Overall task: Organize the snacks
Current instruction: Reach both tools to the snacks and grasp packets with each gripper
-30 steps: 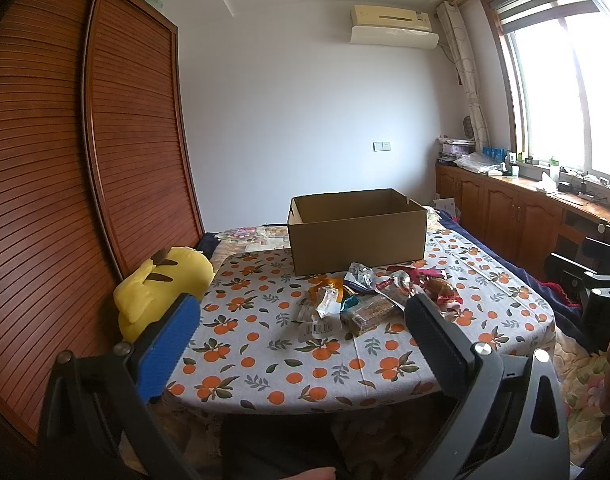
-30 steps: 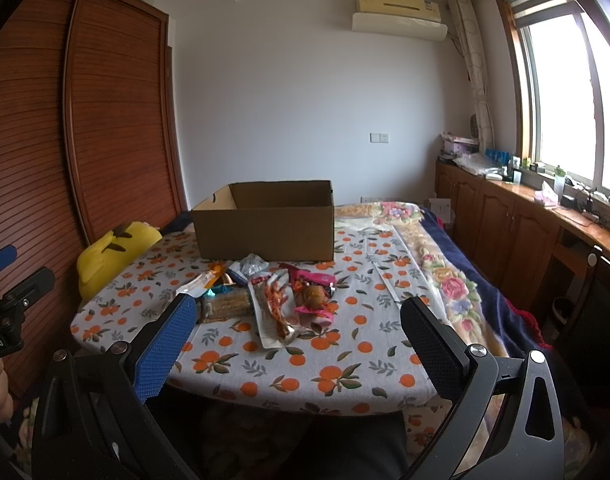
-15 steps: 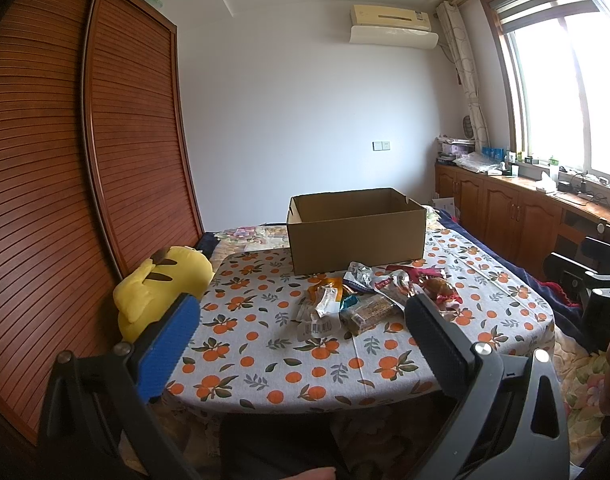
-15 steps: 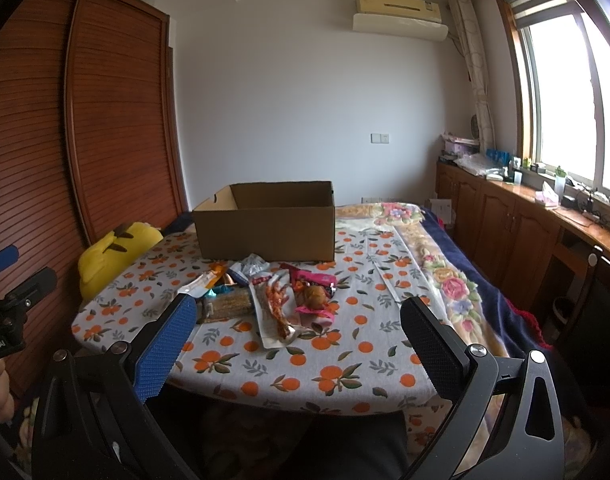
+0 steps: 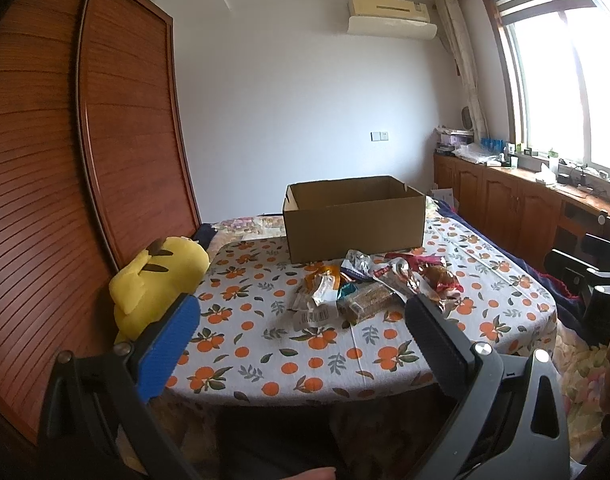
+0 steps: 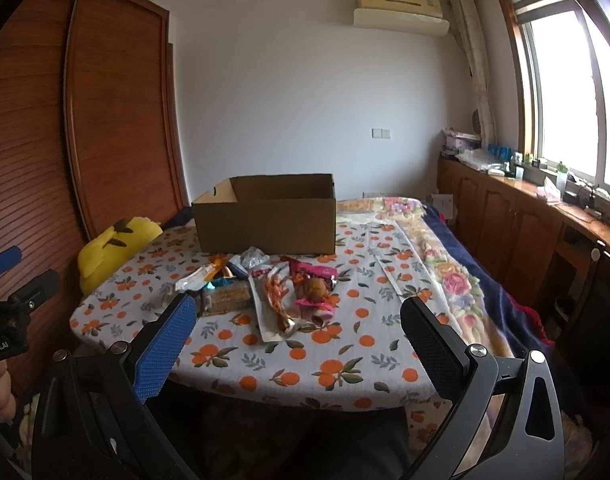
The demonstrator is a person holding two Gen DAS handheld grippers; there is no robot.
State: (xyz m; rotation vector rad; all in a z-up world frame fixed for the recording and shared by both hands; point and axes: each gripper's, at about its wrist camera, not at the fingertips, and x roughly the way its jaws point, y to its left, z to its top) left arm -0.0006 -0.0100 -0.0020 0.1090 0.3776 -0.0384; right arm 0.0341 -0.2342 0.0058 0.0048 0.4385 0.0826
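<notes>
Left wrist view: a worktop (image 5: 241, 344) under an orange-fruit printed cloth fills the middle of a white-walled room, slatted wooden wardrobe doors (image 5: 65, 152) on the left. An open brown cardboard box (image 5: 355, 218) sits at the back; a heap of wrapped snacks (image 5: 369, 284) lies just in front of it. A yellow plush toy (image 5: 157, 280) leans at the left edge. The left gripper (image 5: 301, 340) hangs short of the worktop, jaws spread wide, nothing between them.

Right wrist view: same box (image 6: 265, 213), same snacks (image 6: 273, 284), a long clear packet (image 6: 275, 304) nearest. The right gripper (image 6: 297, 334) has its jaws apart and empty. Nothing has shifted since a second ago.
</notes>
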